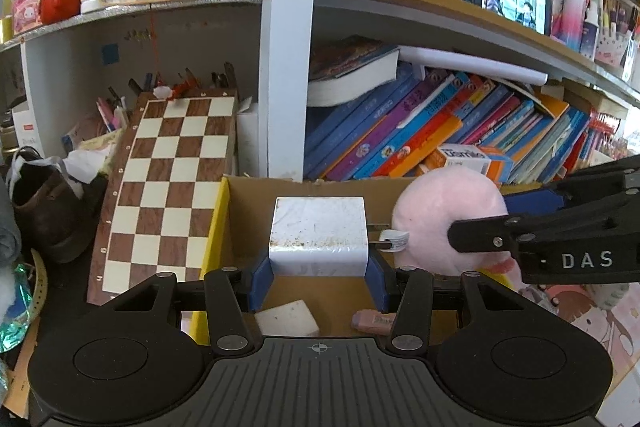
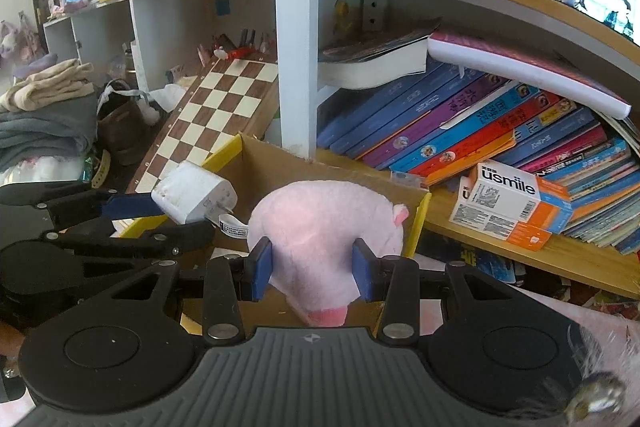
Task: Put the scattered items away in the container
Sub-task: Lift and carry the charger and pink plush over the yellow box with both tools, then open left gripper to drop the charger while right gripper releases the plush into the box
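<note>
My left gripper point(image 1: 318, 273) is shut on a white charger plug point(image 1: 319, 235) and holds it over the open cardboard box point(image 1: 240, 211). Its prongs point right, with a paper tag on them. My right gripper point(image 2: 312, 269) is shut on a pink plush toy point(image 2: 320, 223) and holds it above the same box point(image 2: 264, 163). In the left wrist view the plush point(image 1: 440, 215) sits right of the plug. In the right wrist view the plug point(image 2: 192, 193) sits left of the plush. Inside the box lie a white block point(image 1: 286, 317) and a pink eraser point(image 1: 372, 321).
A chessboard point(image 1: 168, 187) leans left of the box. A white shelf post point(image 1: 286, 39) rises behind it. Slanted books point(image 1: 440, 123) and a usmile carton point(image 2: 508, 203) fill the shelf to the right. Folded clothes point(image 2: 44, 115) and a brown shoe point(image 1: 44, 203) lie at the left.
</note>
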A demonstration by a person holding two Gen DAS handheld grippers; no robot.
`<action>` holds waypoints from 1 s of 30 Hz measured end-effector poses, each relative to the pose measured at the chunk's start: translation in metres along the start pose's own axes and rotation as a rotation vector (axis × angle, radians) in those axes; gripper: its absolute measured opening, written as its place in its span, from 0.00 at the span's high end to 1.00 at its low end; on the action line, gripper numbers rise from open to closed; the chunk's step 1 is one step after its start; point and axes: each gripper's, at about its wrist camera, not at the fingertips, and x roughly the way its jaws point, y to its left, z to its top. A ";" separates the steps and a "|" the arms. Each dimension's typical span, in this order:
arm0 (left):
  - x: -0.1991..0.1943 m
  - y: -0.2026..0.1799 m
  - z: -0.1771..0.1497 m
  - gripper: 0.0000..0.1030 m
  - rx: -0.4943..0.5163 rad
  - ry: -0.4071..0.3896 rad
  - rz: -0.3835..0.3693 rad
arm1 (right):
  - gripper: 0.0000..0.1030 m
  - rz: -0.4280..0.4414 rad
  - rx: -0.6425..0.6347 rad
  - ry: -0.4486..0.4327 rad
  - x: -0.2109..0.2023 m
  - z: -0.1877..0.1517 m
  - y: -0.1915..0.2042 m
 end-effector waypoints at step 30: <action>0.073 0.022 0.012 0.54 0.058 0.199 0.017 | 0.61 0.068 -0.228 0.186 0.122 0.011 -0.002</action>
